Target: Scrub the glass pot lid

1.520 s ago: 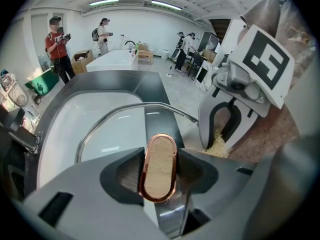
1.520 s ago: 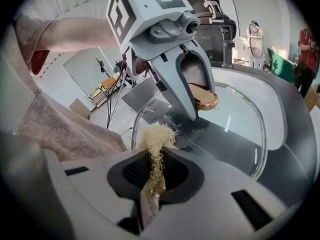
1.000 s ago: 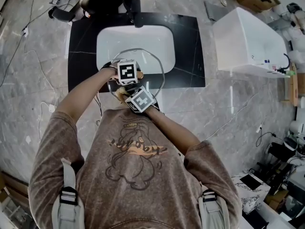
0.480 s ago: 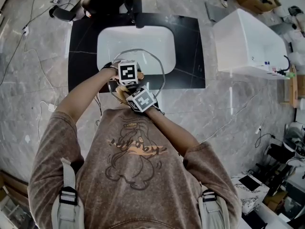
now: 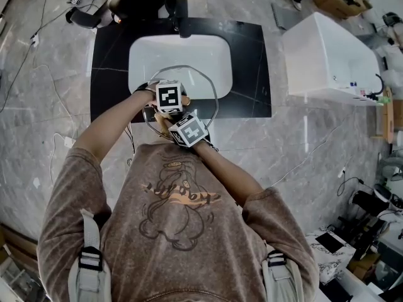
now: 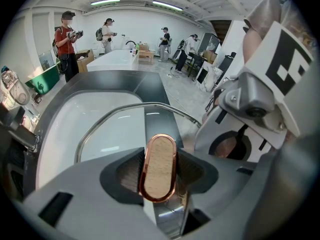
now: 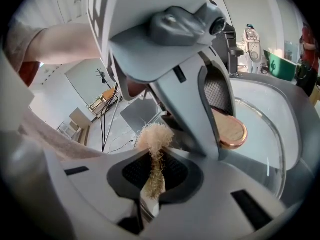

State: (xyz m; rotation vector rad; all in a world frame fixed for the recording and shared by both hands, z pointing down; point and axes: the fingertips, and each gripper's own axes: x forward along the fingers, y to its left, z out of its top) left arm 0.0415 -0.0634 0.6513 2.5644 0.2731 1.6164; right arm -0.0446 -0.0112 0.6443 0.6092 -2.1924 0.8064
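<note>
My right gripper [image 7: 155, 174] has nudged a touch up and to the right and turned slightly since a second ago, while the left gripper [image 6: 160, 176] has held its place over the front edge of the sink [image 5: 179, 52].

The left jaws are clamped on the knob [image 6: 160, 159] of the glass pot lid [image 6: 115, 134], which I hold on edge above the basin, near the front lip. The right jaws are pinched tight on a tuft of scrubber [image 7: 155, 139], its frayed head sticking out past the jaws, close beside the left gripper and the knob.

I judge the scrubbing to be in hand, but I cannot tell whether the fibres are touching the glass right now. The next move calls for bringing the tuft flat onto the pane and sweeping it across, with the left grip kept firm so the lid does not swivel on its knob.

The lid is clear glass ringed by a thin, bright metal band. Its knob is an oval with a pale, wood-like face and a coppery rim. The scrubber is tan, dry-looking and stringy, like coarse plant fibre. The sink is smooth white, set in a dark veined countertop [image 5: 249, 61].
</note>
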